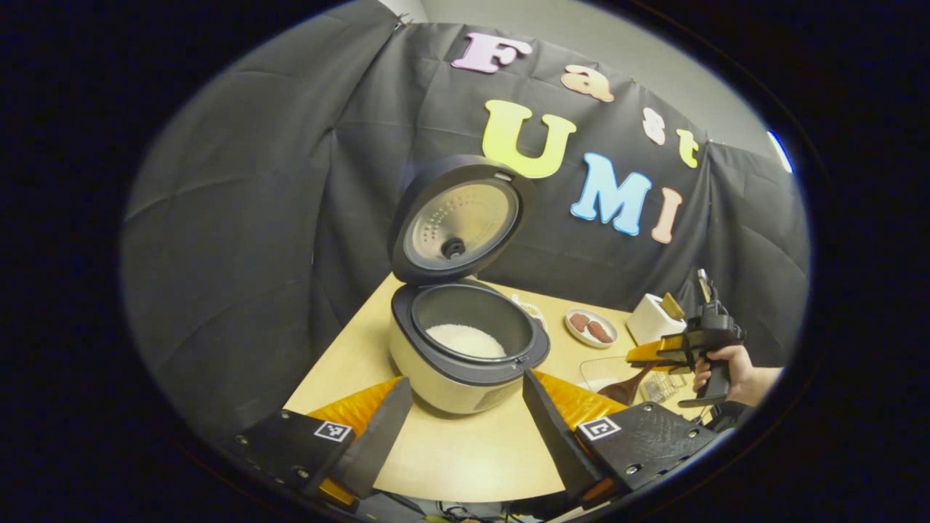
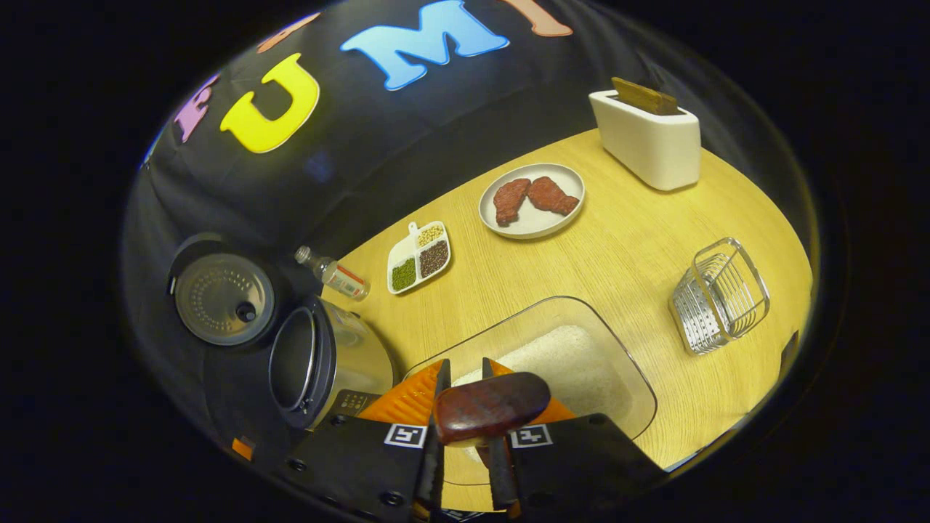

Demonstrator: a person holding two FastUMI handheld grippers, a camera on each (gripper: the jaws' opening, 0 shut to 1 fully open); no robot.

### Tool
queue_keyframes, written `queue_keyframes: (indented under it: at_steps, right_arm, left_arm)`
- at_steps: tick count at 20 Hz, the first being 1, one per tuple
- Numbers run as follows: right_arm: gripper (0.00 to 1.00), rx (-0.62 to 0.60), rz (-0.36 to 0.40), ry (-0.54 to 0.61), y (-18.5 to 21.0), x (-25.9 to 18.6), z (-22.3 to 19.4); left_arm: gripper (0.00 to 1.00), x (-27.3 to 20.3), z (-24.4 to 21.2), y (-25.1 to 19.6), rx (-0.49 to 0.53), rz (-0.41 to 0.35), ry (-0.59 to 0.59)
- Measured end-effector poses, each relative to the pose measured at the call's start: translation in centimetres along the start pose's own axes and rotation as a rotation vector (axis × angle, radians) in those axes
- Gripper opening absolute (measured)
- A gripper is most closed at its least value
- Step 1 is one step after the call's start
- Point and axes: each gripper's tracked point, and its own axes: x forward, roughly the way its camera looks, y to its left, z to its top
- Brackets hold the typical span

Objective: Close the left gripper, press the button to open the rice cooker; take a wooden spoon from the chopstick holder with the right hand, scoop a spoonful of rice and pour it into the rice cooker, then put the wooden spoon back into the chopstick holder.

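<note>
The wooden spoon (image 2: pixel 490 407) is clamped between the jaws of the right gripper (image 2: pixel 465 378), its bowl held above the glass dish of rice (image 2: pixel 574 363) on the surface (image 2: pixel 625 240). The jaws of the left gripper (image 1: pixel 465 407) are spread wide, framing the rice cooker (image 1: pixel 465 349), whose lid is already raised and whose pot already holds rice.

Rice could be spilled on the carry to the cooker if the spoon is tilted or twists in the narrow grip. The empty wire chopstick holder (image 2: pixel 719 294), the plate of meat (image 2: pixel 532 200) and the divided dish of beans (image 2: pixel 419 256) are seen plainly in the right gripper view; the rice inside the pot is seen in the left gripper view.
</note>
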Motion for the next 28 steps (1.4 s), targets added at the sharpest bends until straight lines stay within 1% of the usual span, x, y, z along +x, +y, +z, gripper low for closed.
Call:
queue_keyframes:
  at_steps: [3, 5, 8, 9, 10, 14, 17, 21, 24, 25, 26, 27, 28]
  right_arm:
    - [0.27, 0.118, -0.009, -0.032, -1.2, -1.1, 1.5]
    - [0.28, 0.206, -0.018, -0.02, -2.1, -1.5, 1.7]
    - [0.28, 0.34, -0.01, -0.012, -2.9, -2.4, 2.7]
    - [0.24, 0.372, 0.003, -0.016, -2.8, -2.4, 3.1]
    - [0.27, 0.399, 0.017, -0.016, -2.7, -2.6, 3.6]
    - [0.27, 0.448, 0.1, -0.003, -0.8, -3.6, 5.6]
    - [0.27, 0.493, 0.169, -0.01, 1.3, -4.6, 7.8]
    - [0.27, 0.524, 0.287, -0.001, 6.2, -5.4, 10.3]
    - [0.27, 0.506, 0.364, 0.042, 11.0, -5.2, 10.8]
    - [0.23, 0.49, 0.382, 0.054, 12.6, -4.9, 10.7]
    - [0.27, 0.473, 0.395, 0.063, 14.1, -4.4, 10.5]
    - [0.23, 0.459, 0.411, 0.074, 15.7, -3.9, 10.4]
    - [0.23, 0.445, 0.428, 0.087, 17.3, -3.5, 10.2]
  left_arm:
    - [0.96, 0.1, 0.0, -0.1, 0.005, -0.011, 0.002]
    - [0.96, 0.2, 0.3, -0.1, 0.009, -0.005, 0.0]
    - [0.96, 0.0, 0.1, -0.4, 0.003, -0.009, 0.0]
    - [0.96, 0.0, 0.0, -0.3, 0.006, -0.001, 0.0]
    - [0.96, -0.1, 0.2, -0.1, 0.007, 0.007, -0.003]
    - [0.96, -1.1, 0.2, 0.0, -0.006, 0.038, -0.018]
    - [0.96, -2.0, 0.1, 0.3, -0.006, 0.07, -0.025]
    - [0.96, -3.1, -0.3, 1.3, -0.018, 0.111, -0.036]
    - [0.96, -3.6, -1.0, 2.2, -0.044, 0.14, -0.04]
    - [0.96, -4.2, -1.2, 2.7, -0.048, 0.148, -0.043]
    - [0.96, -4.5, -1.2, 3.0, -0.049, 0.158, -0.046]
    - [0.96, -4.6, -1.1, 3.5, -0.049, 0.17, -0.047]
    - [0.96, -4.8, -1.1, 3.9, -0.052, 0.181, -0.049]
